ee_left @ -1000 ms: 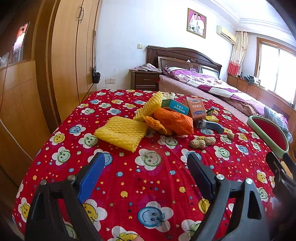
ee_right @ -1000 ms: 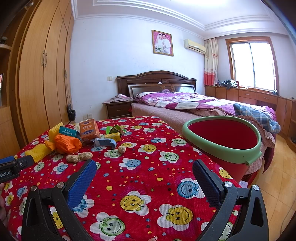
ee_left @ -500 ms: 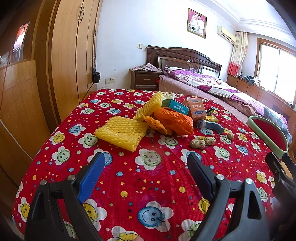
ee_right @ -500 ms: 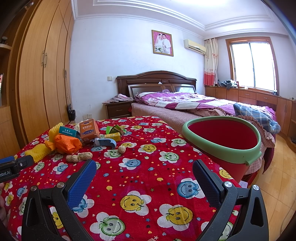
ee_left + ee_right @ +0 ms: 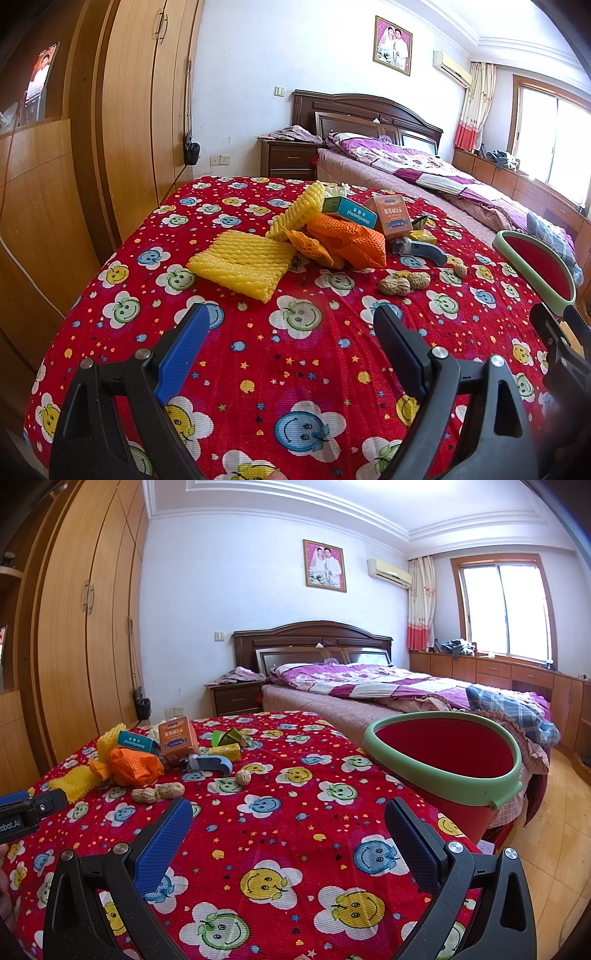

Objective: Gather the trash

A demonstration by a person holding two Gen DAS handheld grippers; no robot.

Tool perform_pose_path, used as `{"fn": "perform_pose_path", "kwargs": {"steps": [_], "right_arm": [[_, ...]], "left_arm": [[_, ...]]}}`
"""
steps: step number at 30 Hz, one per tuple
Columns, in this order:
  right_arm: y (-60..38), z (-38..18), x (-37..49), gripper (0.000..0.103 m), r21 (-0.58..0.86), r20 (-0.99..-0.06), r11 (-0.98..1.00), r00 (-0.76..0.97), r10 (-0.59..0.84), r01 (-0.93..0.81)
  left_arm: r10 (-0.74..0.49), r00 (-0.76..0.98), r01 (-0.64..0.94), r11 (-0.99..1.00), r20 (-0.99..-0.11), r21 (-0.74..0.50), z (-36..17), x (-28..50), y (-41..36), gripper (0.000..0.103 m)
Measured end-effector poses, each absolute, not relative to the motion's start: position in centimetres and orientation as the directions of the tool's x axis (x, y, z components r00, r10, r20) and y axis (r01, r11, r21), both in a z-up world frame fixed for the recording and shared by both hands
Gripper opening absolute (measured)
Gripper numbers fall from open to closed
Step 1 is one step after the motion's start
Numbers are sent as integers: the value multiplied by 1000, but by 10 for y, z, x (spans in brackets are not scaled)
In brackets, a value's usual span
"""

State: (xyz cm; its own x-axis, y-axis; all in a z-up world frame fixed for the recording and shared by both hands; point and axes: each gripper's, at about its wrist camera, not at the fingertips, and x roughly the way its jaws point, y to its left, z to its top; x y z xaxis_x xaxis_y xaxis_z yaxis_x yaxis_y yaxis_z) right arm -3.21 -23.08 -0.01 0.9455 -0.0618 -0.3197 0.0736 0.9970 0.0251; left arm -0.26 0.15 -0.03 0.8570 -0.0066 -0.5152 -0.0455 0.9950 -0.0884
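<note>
Nothing moved. Both grippers, left [image 5: 291, 332] and right [image 5: 288, 825], gape wide, empty. Trash [image 5: 332, 236] ahead, nearer left; bin [image 5: 443, 751] by right.

On the desk [image 5: 303, 369], the heap of foam nets [image 5: 343, 240] serves as the landmark: a flat foam sheet [image 5: 240, 262] lies just left of it, two cartons [image 5: 369, 214] lean on its far side, and an inhaler [image 5: 419, 249] lies just right. Peanuts [image 5: 404, 282] lie right of the heap and nearer the camera, apart from it. The bin [image 5: 447, 764] stands well right of the heap at the desk's edge, and the bed [image 5: 388, 686] lies behind both.
</note>
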Motion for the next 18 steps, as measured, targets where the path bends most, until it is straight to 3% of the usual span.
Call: {"fn": "perform_pose_path", "kwargs": {"steps": [18], "right_arm": [[-234, -1, -31, 103, 28, -331, 997, 942, -62, 76]], "left_arm": [[-7, 855, -48, 994, -518, -94, 2, -4, -1, 90]]}}
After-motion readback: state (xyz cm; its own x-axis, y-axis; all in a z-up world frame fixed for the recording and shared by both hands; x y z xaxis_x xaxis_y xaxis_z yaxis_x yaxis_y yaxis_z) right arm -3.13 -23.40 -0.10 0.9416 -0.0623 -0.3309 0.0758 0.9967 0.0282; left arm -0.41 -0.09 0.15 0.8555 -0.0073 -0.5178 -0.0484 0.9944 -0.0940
